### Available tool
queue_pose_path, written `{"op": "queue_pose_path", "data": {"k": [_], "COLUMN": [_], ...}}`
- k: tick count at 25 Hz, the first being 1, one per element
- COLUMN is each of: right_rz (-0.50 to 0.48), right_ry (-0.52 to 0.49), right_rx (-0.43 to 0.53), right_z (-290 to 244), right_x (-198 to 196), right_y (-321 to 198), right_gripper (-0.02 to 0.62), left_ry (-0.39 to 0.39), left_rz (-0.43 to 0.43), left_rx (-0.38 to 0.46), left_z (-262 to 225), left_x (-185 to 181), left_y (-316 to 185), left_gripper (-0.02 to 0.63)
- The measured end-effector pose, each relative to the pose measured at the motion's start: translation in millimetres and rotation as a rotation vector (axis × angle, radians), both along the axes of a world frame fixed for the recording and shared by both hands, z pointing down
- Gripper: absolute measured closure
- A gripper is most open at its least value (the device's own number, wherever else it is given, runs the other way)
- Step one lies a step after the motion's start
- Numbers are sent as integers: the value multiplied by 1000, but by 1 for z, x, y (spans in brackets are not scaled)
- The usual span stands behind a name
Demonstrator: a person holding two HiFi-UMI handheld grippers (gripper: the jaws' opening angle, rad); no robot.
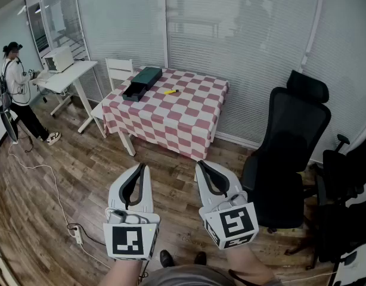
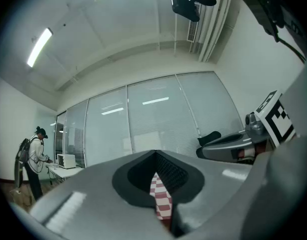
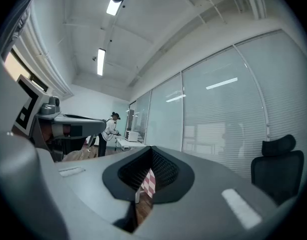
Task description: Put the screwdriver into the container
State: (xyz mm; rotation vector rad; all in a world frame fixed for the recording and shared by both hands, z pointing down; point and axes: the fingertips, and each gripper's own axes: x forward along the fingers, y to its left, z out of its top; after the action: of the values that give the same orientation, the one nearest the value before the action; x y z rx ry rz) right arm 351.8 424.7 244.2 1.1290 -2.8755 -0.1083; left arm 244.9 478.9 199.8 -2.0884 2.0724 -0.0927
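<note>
Across the wooden floor, the checked-cloth surface is standing well apart from me, with the yellow screwdriver lying on it just beside the dark container. I am holding the left gripper and the right gripper level and side by side, aiming at that surface. As I judge it, I am lining up an approach that has not begun. Both sets of fingers are pressed together with nothing between them, which makes sense with nothing yet to carry. Each gripper view is showing only a thin strip of checked cloth through the slit.

From here the screwdriver is reading as a small yellow streak, so I cannot tell which end is the handle. I cannot tell whether the container is lying open, and its inside is too dark to read. An office chair is sitting to the right, and a person is working at a side desk far left.
</note>
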Motion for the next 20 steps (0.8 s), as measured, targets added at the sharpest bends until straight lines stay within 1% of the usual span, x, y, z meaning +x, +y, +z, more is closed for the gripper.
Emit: {"op": "queue_pose_path", "data": {"k": [11, 14, 17, 20], "right_rz": [-30, -29, -40, -46], "right_ry": [-5, -24, -33, -29], "right_rx": [-5, -1, -19, -48], "right_z": [6, 6, 12, 24], "right_x": [12, 20, 23, 16], "right_y": [-7, -14, -20, -29], "right_gripper": [572, 572, 568, 566], "left_ry": [-2, 3, 1, 18], "left_rz": [-24, -37, -43, -57], "left_rx": [-14, -19, -23, -39], "left_z": [7, 11, 17, 26], "left_x": [15, 21, 26, 18], "left_y": [-7, -11, -15, -19], "left_gripper": [606, 606, 606, 606]}}
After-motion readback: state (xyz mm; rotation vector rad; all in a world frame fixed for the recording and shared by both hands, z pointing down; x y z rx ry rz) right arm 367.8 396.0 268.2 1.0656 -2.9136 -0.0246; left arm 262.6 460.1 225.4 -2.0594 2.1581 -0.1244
